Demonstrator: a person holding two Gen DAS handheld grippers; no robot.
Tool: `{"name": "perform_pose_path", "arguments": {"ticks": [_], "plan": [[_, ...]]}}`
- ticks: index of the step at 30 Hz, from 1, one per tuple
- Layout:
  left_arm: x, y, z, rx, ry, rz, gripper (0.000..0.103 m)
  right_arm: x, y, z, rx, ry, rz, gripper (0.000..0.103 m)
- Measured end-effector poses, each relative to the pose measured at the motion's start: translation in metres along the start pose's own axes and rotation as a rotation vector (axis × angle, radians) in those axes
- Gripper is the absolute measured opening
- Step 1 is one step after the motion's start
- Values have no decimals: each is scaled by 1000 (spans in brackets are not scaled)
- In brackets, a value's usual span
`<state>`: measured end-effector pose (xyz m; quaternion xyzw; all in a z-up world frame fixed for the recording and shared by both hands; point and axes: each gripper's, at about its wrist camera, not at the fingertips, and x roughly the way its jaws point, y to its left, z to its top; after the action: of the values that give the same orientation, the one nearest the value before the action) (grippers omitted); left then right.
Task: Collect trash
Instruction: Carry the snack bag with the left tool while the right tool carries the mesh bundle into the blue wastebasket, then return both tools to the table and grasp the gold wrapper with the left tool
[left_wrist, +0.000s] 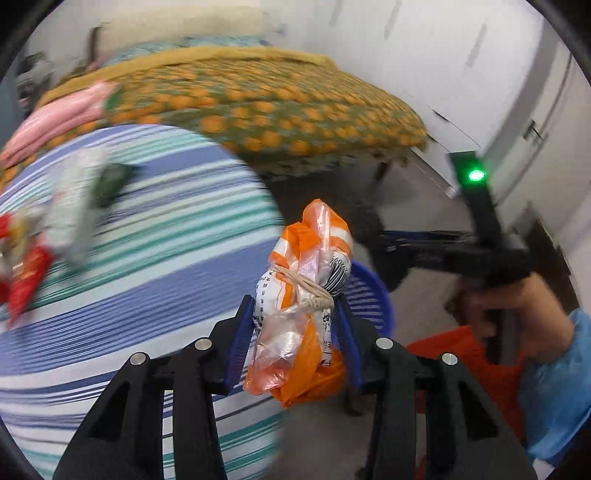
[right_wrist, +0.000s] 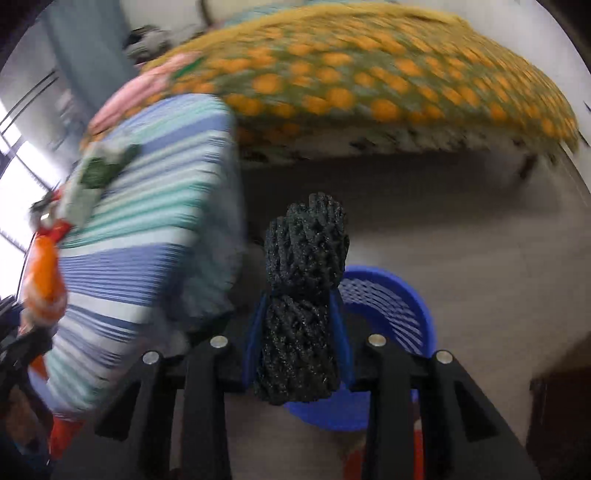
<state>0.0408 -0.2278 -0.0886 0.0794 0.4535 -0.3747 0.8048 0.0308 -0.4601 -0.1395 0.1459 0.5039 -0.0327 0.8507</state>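
Note:
My left gripper (left_wrist: 295, 306) is shut on an orange and white plastic bag (left_wrist: 303, 295) tied with string, held in the air past the edge of the striped bed. My right gripper (right_wrist: 299, 299) is shut on a black foam net (right_wrist: 304, 295) and holds it just above and left of the blue mesh basket (right_wrist: 388, 306) on the floor. The basket also shows behind the bag in the left wrist view (left_wrist: 373, 295). The right gripper and the hand holding it appear at the right of the left wrist view (left_wrist: 491, 251). More wrappers, red (left_wrist: 26, 280), white (left_wrist: 74, 206) and dark green (left_wrist: 110, 184), lie on the striped cover.
A blue, teal and white striped bed cover (left_wrist: 147, 295) fills the left. A quilt with orange dots (left_wrist: 277, 110) lies behind it. Grey floor (right_wrist: 461, 240) surrounds the basket. White cupboards (left_wrist: 461, 74) stand at the right. An orange item (left_wrist: 461, 354) lies below the right hand.

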Motion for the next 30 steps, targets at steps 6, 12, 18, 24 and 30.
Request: {"name": "perform_pose_path", "arguments": {"ticks": [6,12,18,24,30], "plan": [[85,-56,12,21,104,-41,43,15,-47,-13,96,9,-21,33],[149,-66,10,2,137,-37,44,19,-70,-16,148,6,-28,36],[164,-78,15,60,69,-9,83,19,-84,-17,199,-19,-37,60],[116,-81,18,65,-96,-1,98,-7,-90,-18,248,-120,-45,69],[40,-78,4,94,-248,-12,98,-45,-55,-14,152,-322,-81,89]]}}
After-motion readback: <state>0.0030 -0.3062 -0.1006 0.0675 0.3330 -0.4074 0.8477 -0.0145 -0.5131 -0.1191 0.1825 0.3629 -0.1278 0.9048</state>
